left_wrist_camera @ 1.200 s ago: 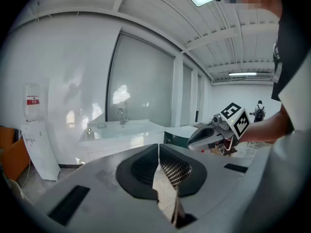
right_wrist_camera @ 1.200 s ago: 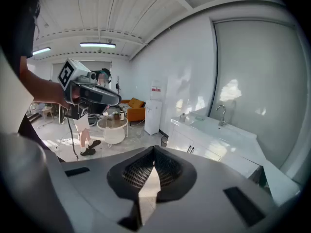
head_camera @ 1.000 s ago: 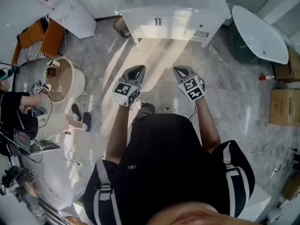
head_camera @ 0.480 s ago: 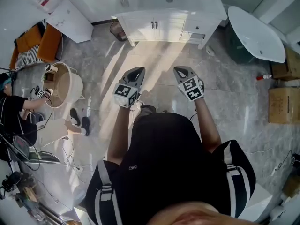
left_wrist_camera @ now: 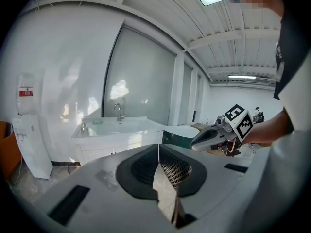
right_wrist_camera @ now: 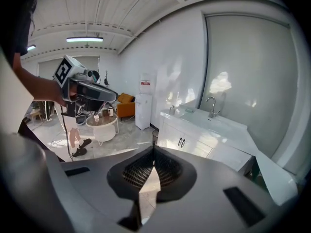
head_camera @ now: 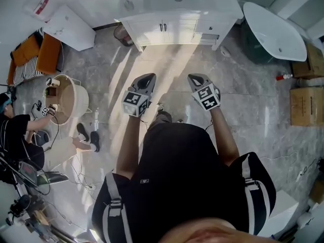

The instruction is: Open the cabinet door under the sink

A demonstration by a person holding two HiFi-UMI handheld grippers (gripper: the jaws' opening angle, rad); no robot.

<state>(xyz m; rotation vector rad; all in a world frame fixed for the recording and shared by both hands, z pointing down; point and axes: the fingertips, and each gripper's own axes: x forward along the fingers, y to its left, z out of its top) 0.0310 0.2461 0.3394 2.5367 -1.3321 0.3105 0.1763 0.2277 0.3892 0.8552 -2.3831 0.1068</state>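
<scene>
The white sink cabinet [head_camera: 177, 27] stands against the far wall, its two doors shut, with paired handles [head_camera: 163, 28] at the middle. Both grippers hover over the floor well short of it. My left gripper [head_camera: 147, 78] is shut with nothing in it, and so is my right gripper [head_camera: 195, 78]. The left gripper view shows the left gripper's [left_wrist_camera: 158, 147] tips meeting, with the cabinet [left_wrist_camera: 104, 149] and tap [left_wrist_camera: 118, 111] far behind. In the right gripper view the right gripper [right_wrist_camera: 154, 150] points toward the cabinet doors [right_wrist_camera: 182, 142].
A white bathtub [head_camera: 276, 29] lies right of the cabinet, with cardboard boxes [head_camera: 306, 105] beyond it. A small bin [head_camera: 121, 33] stands at the cabinet's left. A water dispenser [head_camera: 68, 19], orange seat [head_camera: 43, 52], round table [head_camera: 66, 97] and seated person [head_camera: 17, 133] fill the left.
The person holding the grippers has stepped, so the room has shifted slightly in view. Both grippers keep the same pose, side by side and shut.
</scene>
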